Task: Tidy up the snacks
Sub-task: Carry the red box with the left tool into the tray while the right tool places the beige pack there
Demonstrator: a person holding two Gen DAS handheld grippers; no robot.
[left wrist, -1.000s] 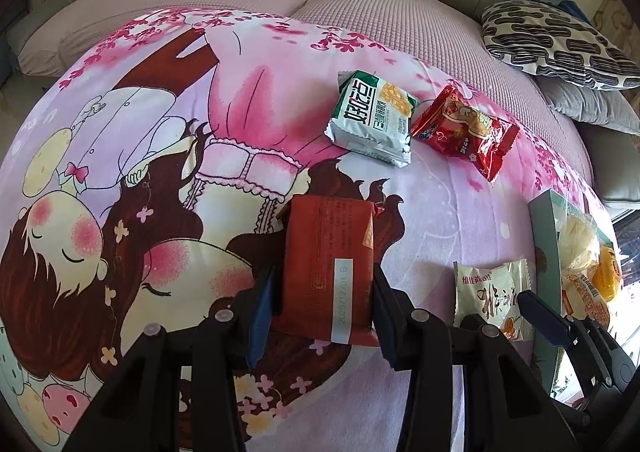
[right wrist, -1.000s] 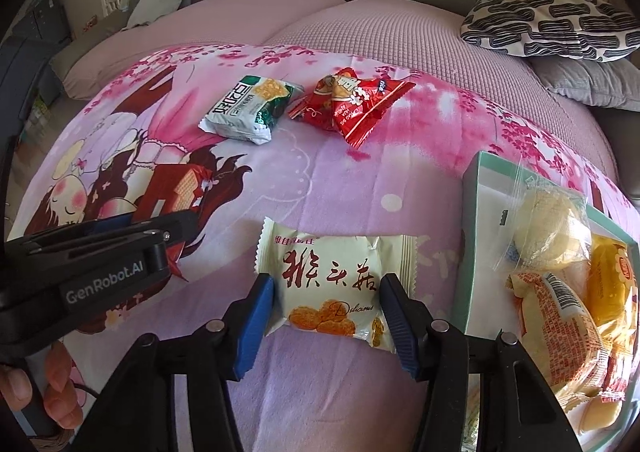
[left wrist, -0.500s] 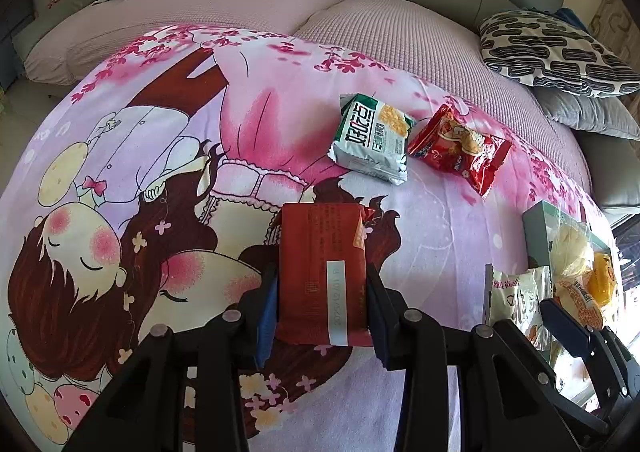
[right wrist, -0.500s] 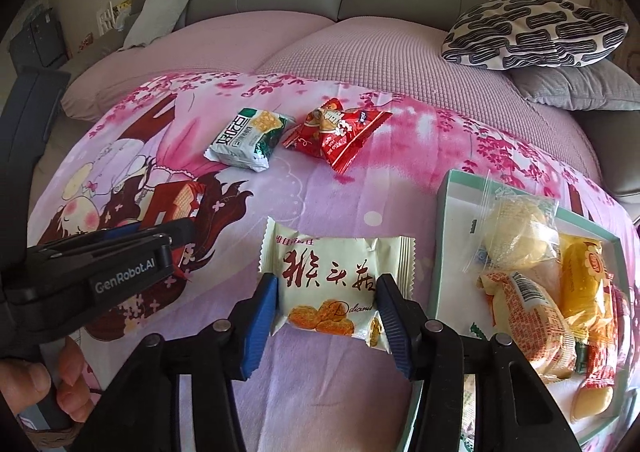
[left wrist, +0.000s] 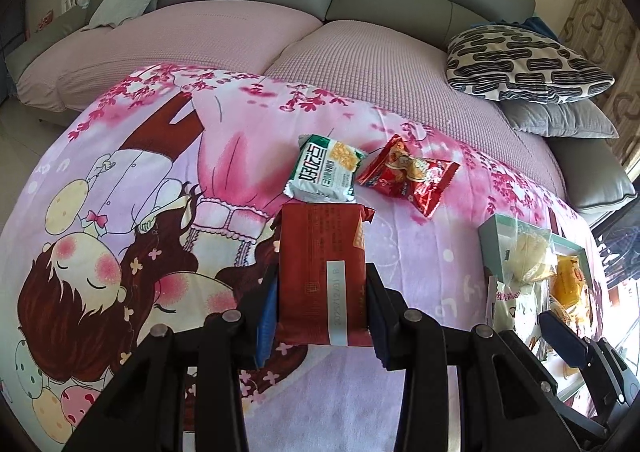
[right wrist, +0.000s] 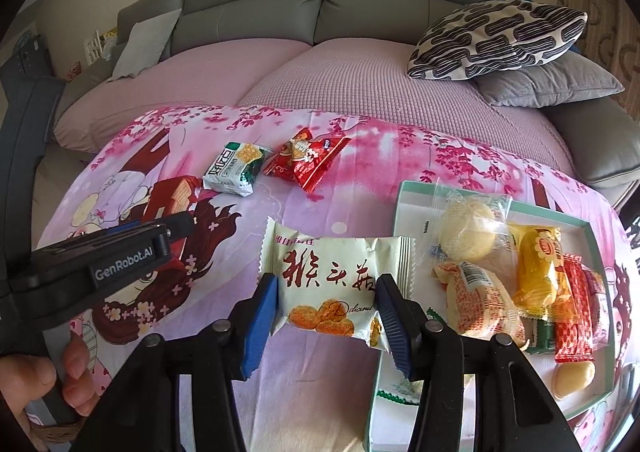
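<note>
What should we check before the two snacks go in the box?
1. Left tool pinching the dark red packet on both sides: ok.
2. Right tool pinching the cream packet on both sides: ok.
3. Both packets lifted off the pink blanket: cannot tell.
4. Free space in the green-rimmed box: ok, white floor shows along its left side.
5. Snacks waiting on the blanket: not ok, the green-and-white packet and the bright red packet lie outside.
</note>
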